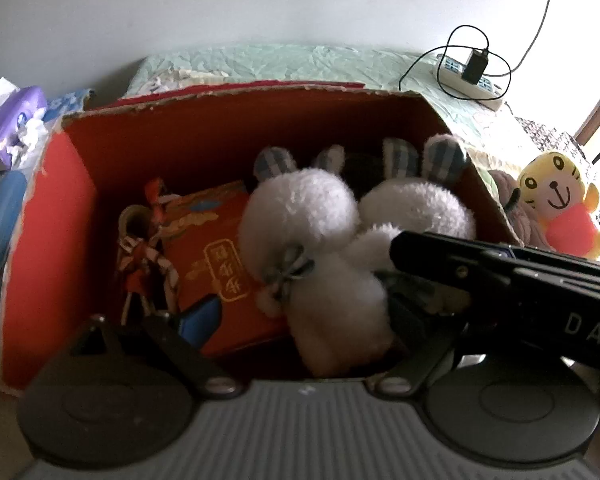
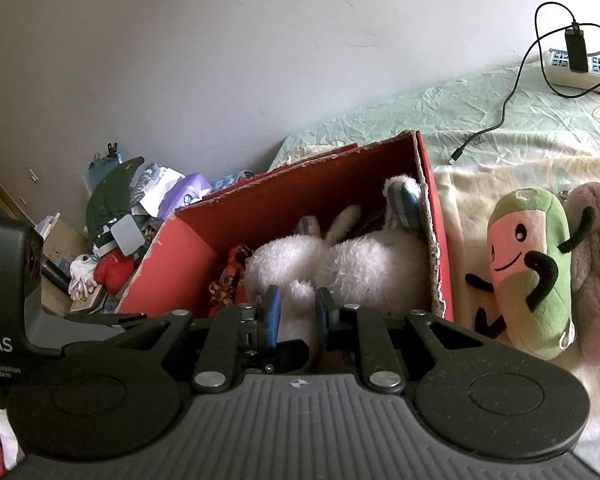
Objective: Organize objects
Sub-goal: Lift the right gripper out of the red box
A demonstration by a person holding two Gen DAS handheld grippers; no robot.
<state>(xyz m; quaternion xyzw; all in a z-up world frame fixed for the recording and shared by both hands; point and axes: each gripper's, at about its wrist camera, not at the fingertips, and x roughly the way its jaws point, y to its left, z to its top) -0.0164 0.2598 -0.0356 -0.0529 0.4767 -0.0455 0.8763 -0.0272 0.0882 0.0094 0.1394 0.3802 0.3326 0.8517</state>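
Setting: pale green crinkled bedspread (image 2: 380,112) under a plain white wall, where we work over a red cardboard box with torn edges (image 2: 188,264).
Task's thing: white fluffy plush rabbit with blue checked ears (image 1: 332,248); it lies inside the box, on the side toward our right gripper, with part of it over a flat red printed packet (image 1: 216,264).
Right gripper (image 2: 296,316): we see its blue pads drawn close and pinching a soft white limb of the rabbit directly ahead of them, so it holds the toy.
Left gripper (image 1: 300,320): its jaws stand wide and we see nothing pressed between them; the rabbit's body sits just ahead, between the spread fingers.
Key relation: the rabbit stretches away from both grippers, limb nearest us and ears (image 2: 404,196) at the far wall of the box; our right hand is the one already on it.
Long axis: roughly along the line our right gripper points, from the near rim toward the back.
Look of the toy: thick white pile, rounded head, a small grey bow (image 1: 288,268) at the neck; we judge it soft and easily squashed.
Other contents: small red and white toy figure (image 1: 148,256) beside the left finger.
Outside the box: green and pink smiling plush (image 2: 528,272) off to the right of our right gripper.
Judgement: we think the next move is letting go or settling the toy deeper.
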